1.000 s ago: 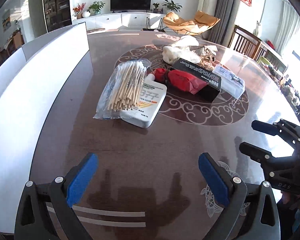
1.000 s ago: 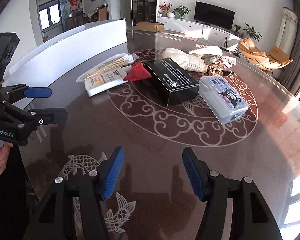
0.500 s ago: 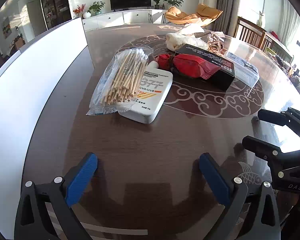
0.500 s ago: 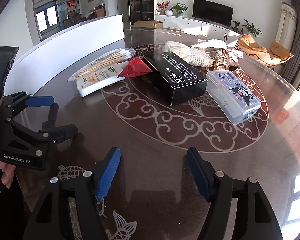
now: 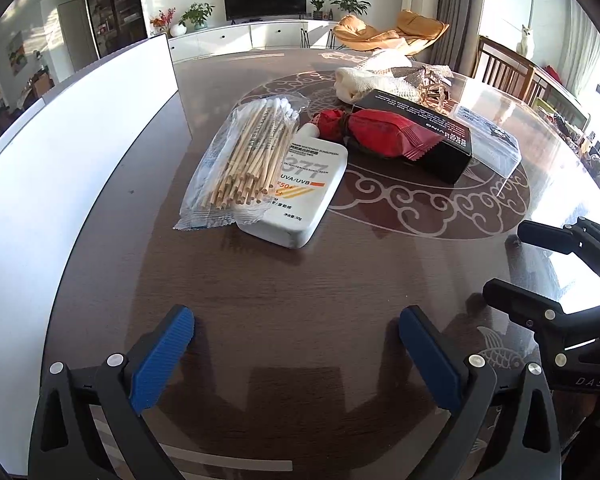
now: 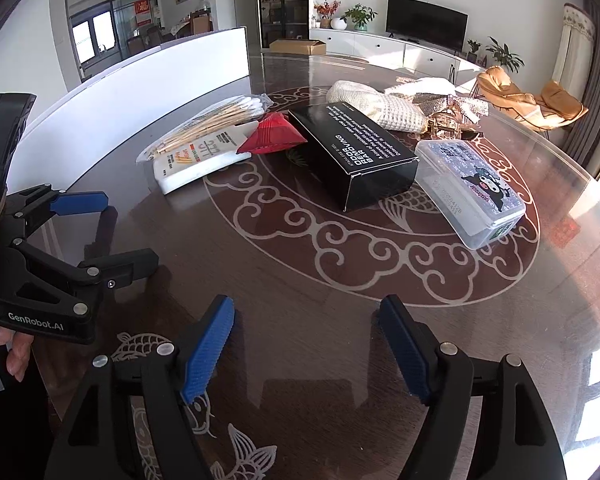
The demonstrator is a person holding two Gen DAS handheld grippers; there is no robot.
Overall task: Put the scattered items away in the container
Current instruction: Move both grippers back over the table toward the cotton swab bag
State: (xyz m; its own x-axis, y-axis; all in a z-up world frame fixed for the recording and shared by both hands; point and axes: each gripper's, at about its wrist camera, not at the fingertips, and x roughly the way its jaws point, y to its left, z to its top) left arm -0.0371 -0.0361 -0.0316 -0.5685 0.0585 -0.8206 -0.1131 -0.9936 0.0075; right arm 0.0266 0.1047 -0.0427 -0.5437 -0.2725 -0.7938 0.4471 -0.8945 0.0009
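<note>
Scattered items lie grouped around the middle of the dark round tabletop [image 5: 260, 300], well apart from both grippers. A clear bag of cotton swabs [image 5: 246, 160] lies partly on a white sunscreen tube [image 5: 304, 188], toward the tabletop's left edge, where a white panel [image 5: 60, 168] stands. A red packet [image 5: 384, 136] leans on a black box [image 6: 352, 156]. Just beside the box lies a clear plastic case [image 6: 472, 188], toward the right edge. Behind the box, toward the far edge, lie a cream knitted cloth [image 6: 376, 104] and a glittery piece [image 6: 452, 104]. Which thing is the container cannot be told. The left gripper [image 5: 296, 344] hovers over bare tabletop near the front edge, jaws wide apart and empty. The right gripper [image 6: 306, 344] does likewise; its jaws have just been opening, with nothing between them.
</note>
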